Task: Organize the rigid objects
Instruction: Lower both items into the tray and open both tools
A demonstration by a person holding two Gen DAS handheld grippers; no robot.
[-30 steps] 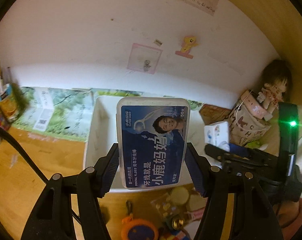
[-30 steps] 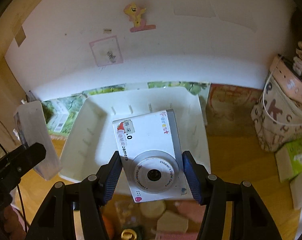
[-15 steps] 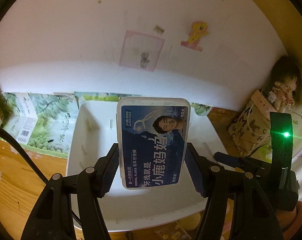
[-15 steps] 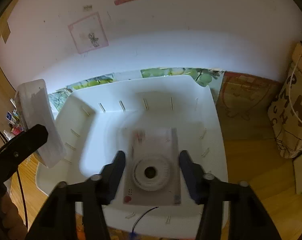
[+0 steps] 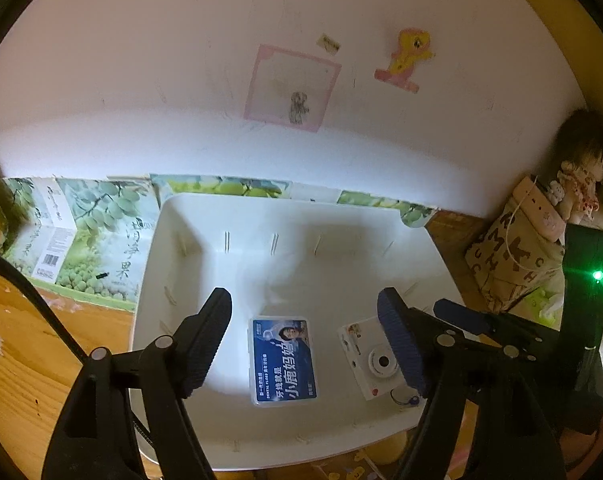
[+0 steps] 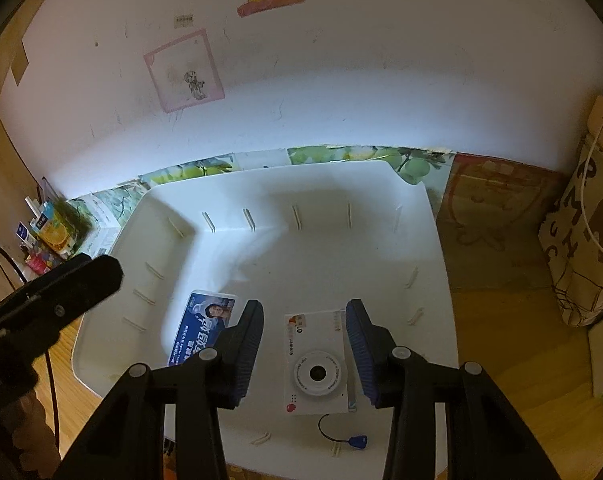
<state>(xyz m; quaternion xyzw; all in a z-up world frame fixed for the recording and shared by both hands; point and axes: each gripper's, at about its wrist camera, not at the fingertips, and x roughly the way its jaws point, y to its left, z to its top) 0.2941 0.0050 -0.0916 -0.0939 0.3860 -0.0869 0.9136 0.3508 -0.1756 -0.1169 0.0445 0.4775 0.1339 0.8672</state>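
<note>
A white plastic bin (image 5: 181, 216) stands on the wooden desk against the wall; it also shows in the right wrist view (image 6: 437, 240). A blue dental floss box (image 5: 282, 360) lies flat on its floor, also seen in the right wrist view (image 6: 203, 322). A white toy camera (image 5: 367, 360) lies to its right, lens up (image 6: 315, 364). My left gripper (image 5: 304, 312) is open and empty above the floss box. My right gripper (image 6: 304, 326) is open and empty above the camera.
A grape-print carton (image 5: 81, 236) lies behind the bin at left. A lettered bag (image 5: 513, 256) and a doll (image 5: 581, 176) stand at right. Small boxes (image 6: 45, 232) stand at the far left. Small trinkets (image 5: 357, 470) lie in front of the bin.
Both grippers moved forward over the bin and opened. The floss box left the left gripper and the camera left the right gripper; both now lie on the bin floor.
</note>
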